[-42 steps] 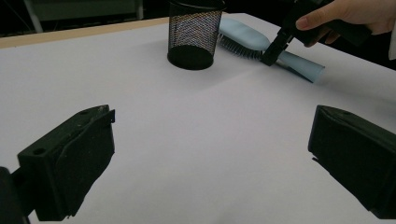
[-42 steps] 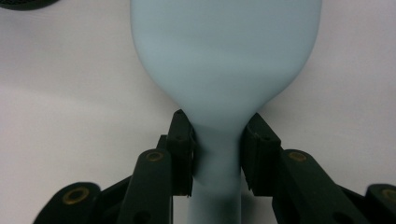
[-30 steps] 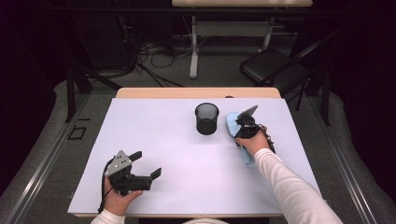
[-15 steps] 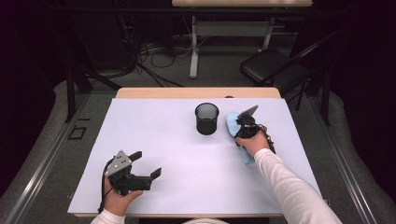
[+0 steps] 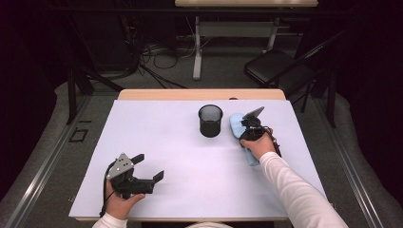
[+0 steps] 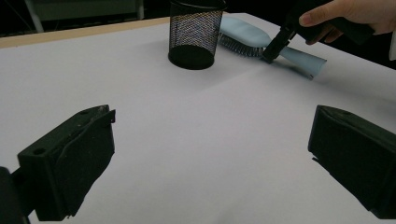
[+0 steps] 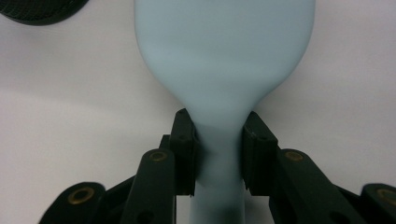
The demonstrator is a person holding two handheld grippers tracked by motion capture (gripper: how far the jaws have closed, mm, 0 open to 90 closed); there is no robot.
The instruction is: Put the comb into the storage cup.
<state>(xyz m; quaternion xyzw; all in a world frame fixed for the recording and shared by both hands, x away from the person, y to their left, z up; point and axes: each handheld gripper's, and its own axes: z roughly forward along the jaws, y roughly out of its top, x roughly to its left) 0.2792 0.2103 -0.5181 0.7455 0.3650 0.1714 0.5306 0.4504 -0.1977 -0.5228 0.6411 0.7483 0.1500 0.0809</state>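
Right gripper point(image 7: 218, 161): your jaws are clamped on the neck of the light blue hairbrush point(image 7: 224, 60), one pad on each side of the narrow part where head meets handle.
Hairbrush: it lies on the white table point(image 5: 157, 137), bristles down, at about 3 o'clock from the black mesh cup point(image 5: 210, 120), just beside it.
Left gripper point(image 5: 145, 166): your jaws stand wide apart with nothing between them, over bare table at roughly 7 o'clock from the cup, well apart from the brush.
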